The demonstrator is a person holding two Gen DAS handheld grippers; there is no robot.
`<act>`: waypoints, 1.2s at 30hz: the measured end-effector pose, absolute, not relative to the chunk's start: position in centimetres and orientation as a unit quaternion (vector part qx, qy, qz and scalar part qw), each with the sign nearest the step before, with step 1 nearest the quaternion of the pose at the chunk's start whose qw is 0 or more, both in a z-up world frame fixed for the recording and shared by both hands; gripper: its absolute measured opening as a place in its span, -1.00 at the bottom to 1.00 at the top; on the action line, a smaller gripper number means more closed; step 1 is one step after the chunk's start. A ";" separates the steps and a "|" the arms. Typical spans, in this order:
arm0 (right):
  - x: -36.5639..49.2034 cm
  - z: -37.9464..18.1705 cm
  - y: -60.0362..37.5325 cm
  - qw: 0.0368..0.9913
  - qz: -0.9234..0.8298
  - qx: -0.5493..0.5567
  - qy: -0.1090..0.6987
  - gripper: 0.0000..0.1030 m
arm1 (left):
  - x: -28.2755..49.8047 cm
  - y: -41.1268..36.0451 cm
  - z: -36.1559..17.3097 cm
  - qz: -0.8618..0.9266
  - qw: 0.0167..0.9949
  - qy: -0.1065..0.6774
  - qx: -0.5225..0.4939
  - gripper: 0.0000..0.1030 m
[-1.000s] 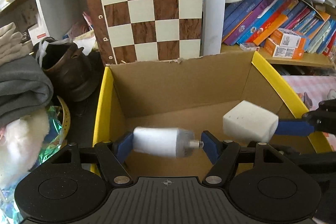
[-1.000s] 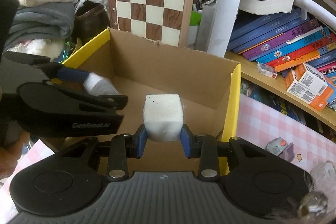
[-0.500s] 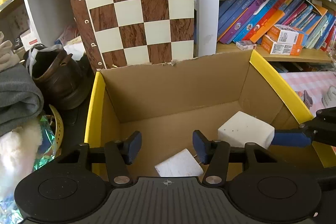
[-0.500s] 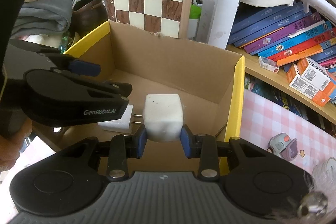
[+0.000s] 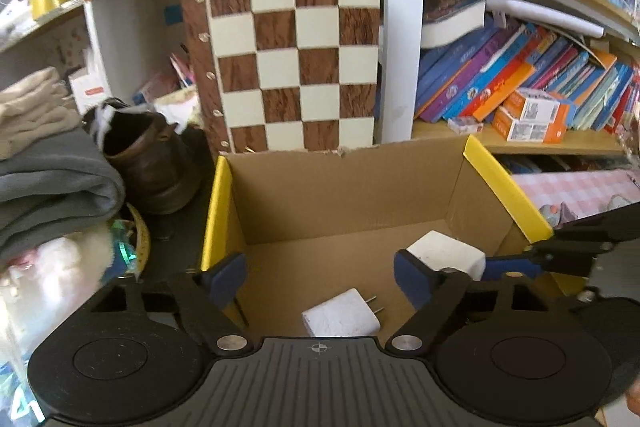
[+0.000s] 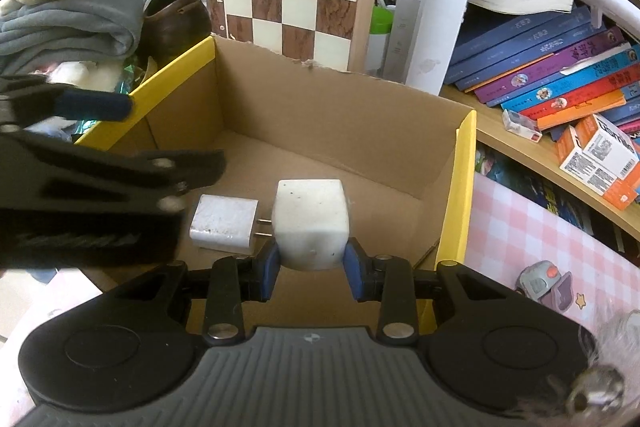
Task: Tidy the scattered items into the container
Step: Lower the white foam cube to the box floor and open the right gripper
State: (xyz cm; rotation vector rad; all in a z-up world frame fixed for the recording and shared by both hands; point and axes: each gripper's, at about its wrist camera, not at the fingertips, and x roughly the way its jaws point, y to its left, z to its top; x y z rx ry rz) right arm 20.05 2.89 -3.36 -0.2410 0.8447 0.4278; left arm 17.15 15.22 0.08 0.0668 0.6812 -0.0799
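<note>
A cardboard box (image 5: 500, 183) with yellow side rims stands open in front of me. A white plug charger (image 5: 342, 317) lies flat on its floor, prongs pointing right. My left gripper (image 5: 318, 279) hovers above it, jaws opening, with nothing between them. My right gripper (image 6: 312, 261) is shut on a white cube (image 6: 310, 223) and holds it over the box (image 6: 460, 179), just right of the charger (image 6: 224, 223). In the left wrist view the cube (image 5: 444, 255) shows at the right, on a blue finger (image 5: 508, 264). The left gripper's blue finger (image 6: 92, 105) crosses the right wrist view.
A chessboard (image 5: 296, 59) leans upright behind the box. Folded grey cloth (image 5: 52, 187) and a brown leather boot (image 5: 152, 163) crowd the left side. Shelves of books (image 6: 560, 79) run along the right, above a pink checked cloth (image 6: 532, 235) with a small toy (image 6: 540, 279).
The left gripper let go of the white charger, which dropped to the box floor. Its jaws spread wide and it drew back upward. The right gripper kept still with the cube.
</note>
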 end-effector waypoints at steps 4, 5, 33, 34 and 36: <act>20.6 -3.4 2.9 0.878 0.213 -0.114 0.412 -0.37 | 15.4 15.5 0.8 -0.031 0.946 0.320 0.025 0.77; 20.7 -3.5 2.9 0.876 0.217 -0.114 0.415 -0.37 | 15.0 15.6 1.0 -0.027 0.948 0.317 0.021 0.77; 25.2 -4.3 4.0 0.846 0.214 -0.128 0.471 -0.36 | 11.2 17.1 2.4 -0.024 0.955 0.295 0.015 0.81; 25.2 -4.3 4.0 0.846 0.214 -0.129 0.472 -0.36 | 11.2 17.0 2.3 -0.025 0.954 0.297 0.015 0.81; 25.2 -4.3 4.0 0.845 0.214 -0.130 0.472 -0.36 | 11.2 17.0 2.2 -0.026 0.953 0.300 0.016 0.81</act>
